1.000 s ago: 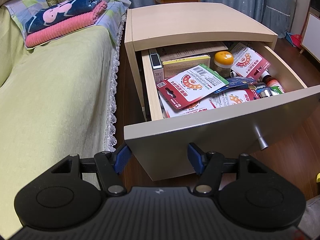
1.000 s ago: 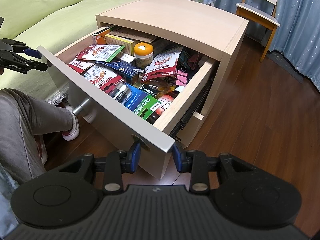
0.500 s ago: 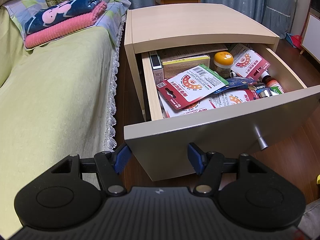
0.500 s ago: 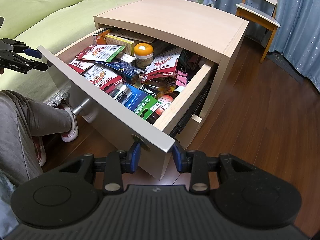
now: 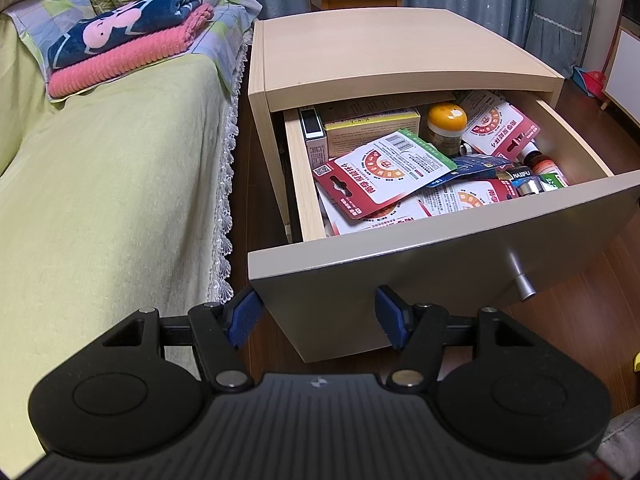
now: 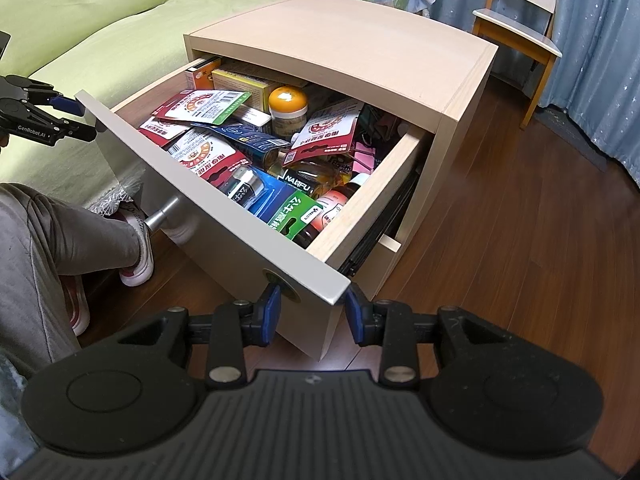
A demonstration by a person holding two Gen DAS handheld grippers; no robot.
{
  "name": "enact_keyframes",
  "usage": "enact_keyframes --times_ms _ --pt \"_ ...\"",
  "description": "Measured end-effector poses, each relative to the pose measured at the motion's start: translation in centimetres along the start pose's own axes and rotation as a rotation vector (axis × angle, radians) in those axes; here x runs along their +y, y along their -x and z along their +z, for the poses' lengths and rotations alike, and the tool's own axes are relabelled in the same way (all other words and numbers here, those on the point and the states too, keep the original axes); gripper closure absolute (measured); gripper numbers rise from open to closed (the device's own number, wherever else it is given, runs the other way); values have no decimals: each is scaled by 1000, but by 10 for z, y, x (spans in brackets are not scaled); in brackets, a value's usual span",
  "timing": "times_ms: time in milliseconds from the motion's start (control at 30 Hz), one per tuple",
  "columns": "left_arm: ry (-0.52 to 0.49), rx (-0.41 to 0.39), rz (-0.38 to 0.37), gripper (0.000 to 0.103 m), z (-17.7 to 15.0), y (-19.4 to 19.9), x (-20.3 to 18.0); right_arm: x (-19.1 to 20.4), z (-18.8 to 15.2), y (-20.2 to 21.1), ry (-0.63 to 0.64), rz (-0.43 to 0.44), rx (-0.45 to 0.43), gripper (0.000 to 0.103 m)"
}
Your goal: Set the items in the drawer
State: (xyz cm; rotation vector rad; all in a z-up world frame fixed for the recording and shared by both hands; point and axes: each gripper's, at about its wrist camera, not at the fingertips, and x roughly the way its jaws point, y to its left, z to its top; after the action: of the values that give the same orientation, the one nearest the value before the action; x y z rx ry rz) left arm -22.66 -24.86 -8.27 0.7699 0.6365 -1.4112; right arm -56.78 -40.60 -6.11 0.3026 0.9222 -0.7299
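Observation:
The light-wood nightstand (image 5: 384, 52) (image 6: 340, 44) has its top drawer (image 5: 440, 248) (image 6: 208, 200) pulled far out. It is full of red-and-white packets (image 5: 384, 168) (image 6: 204, 106), an orange-lidded jar (image 5: 446, 120) (image 6: 287, 104), a yellow box (image 5: 368, 128), a blue battery pack (image 6: 260, 196) and a small bottle (image 5: 540, 164). My left gripper (image 5: 316, 316) (image 6: 86, 120) is open at the drawer front's left corner. My right gripper (image 6: 312, 312) is open, its fingers either side of the front's right corner. Neither holds anything.
A bed with a green cover (image 5: 100, 184) runs along the nightstand's left, with folded blankets (image 5: 132, 44) at its head. A person's grey-trousered leg (image 6: 52, 236) is by the metal drawer knob (image 6: 160, 216) (image 5: 520, 284). A wooden chair (image 6: 516, 32) and curtains stand behind; the floor is brown wood (image 6: 520, 220).
Hardly anything: both grippers stay at the drawer front's corners, and the view of the nightstand shifts only very slightly.

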Motion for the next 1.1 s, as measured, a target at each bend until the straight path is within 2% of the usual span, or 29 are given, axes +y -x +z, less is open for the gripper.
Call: enact_keyframes --times_ms 1100 --pt "0 -6 2 39 0 1 1 2 -2 1 9 -11 -11 72"
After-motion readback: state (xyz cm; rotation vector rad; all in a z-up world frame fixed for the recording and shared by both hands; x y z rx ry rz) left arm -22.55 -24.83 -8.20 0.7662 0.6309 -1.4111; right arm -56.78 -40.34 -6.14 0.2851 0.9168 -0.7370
